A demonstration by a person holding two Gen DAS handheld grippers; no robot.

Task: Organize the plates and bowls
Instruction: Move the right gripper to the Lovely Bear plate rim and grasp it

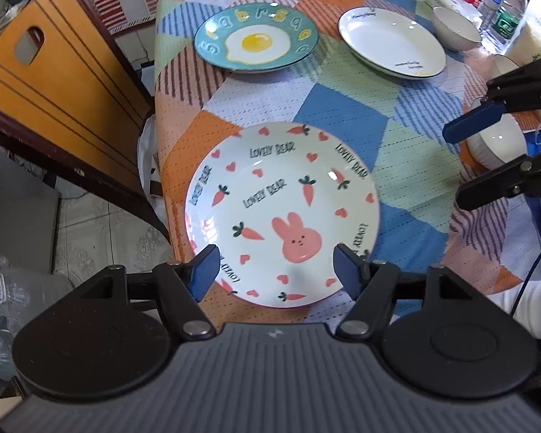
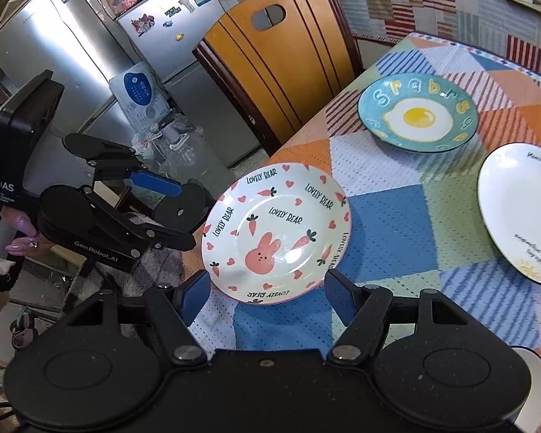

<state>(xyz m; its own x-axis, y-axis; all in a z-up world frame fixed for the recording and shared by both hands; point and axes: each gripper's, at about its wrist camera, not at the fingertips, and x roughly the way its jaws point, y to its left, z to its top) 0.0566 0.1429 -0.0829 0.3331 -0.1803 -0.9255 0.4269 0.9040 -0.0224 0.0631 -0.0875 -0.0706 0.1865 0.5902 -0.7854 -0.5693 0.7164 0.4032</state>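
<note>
A white plate [image 1: 281, 213] [image 2: 277, 231] with a pink bunny, carrots and hearts lies flat near the table's corner. My left gripper [image 1: 276, 270] hovers above its near rim, jaws open, nothing between the blue pads. In the right wrist view the left gripper [image 2: 184, 213] sits just beside the plate's left rim. My right gripper [image 2: 267, 288] is open over the same plate's near edge, holding nothing. From the left wrist view the right gripper [image 1: 469, 160] hangs open above a white ribbed bowl [image 1: 497, 144]. A blue fried-egg plate [image 1: 256, 41] [image 2: 416, 113] and a white plate [image 1: 391, 41] [image 2: 523, 213] lie further back.
A second white bowl [image 1: 456, 29] and several bottles [image 1: 497, 3] stand at the far right. An orange wooden chair [image 1: 54, 72] [image 2: 277, 65] stands beside the table's edge. Steel fridges [image 2: 72, 54] stand behind. The checked tablecloth [image 1: 342, 108] covers the table.
</note>
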